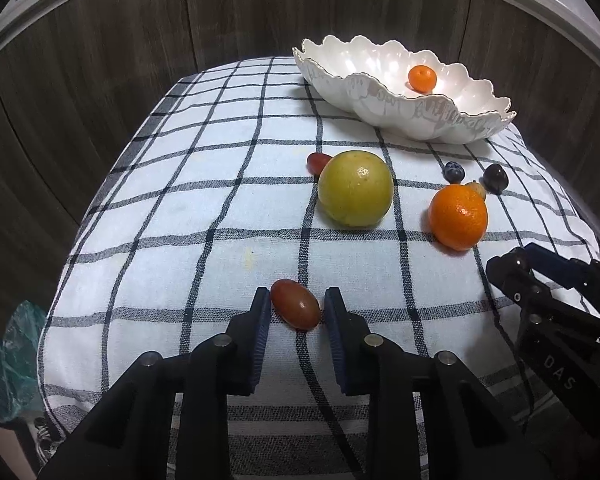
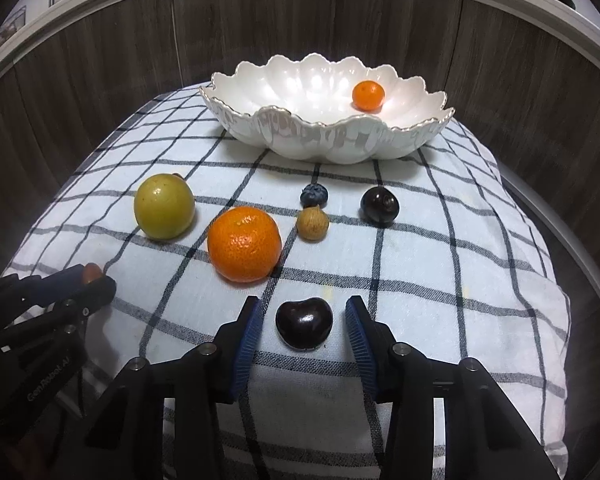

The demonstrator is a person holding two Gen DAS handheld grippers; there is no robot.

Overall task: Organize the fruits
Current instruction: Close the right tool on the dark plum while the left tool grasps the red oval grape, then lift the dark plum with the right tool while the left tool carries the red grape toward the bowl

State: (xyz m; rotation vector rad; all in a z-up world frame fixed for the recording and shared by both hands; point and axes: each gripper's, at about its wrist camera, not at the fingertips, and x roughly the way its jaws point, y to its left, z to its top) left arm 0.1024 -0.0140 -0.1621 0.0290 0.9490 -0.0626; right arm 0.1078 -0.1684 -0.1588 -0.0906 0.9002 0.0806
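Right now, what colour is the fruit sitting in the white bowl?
Orange: a single small orange fruit lies inside the white bowl, clearest in the right wrist view.

A home kitchen: wood-panelled counter front (image 2: pixel 260 32), checked cloth (image 2: pixel 440 260).

Right hand-held gripper (image 2: pixel 304 320) straddles a dark cherry (image 2: pixel 304 322) on the checked cloth (image 2: pixel 440 280), pads clear of it. Beyond: large mandarin (image 2: pixel 244 244), green fruit (image 2: pixel 164 206), white scalloped bowl (image 2: pixel 332 140) holding a small mandarin (image 2: pixel 368 96).

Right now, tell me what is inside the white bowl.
Inside the white bowl lies one small orange citrus fruit, toward its right side. The rest of the visible interior is bare. The near rim covers a strip of the floor.
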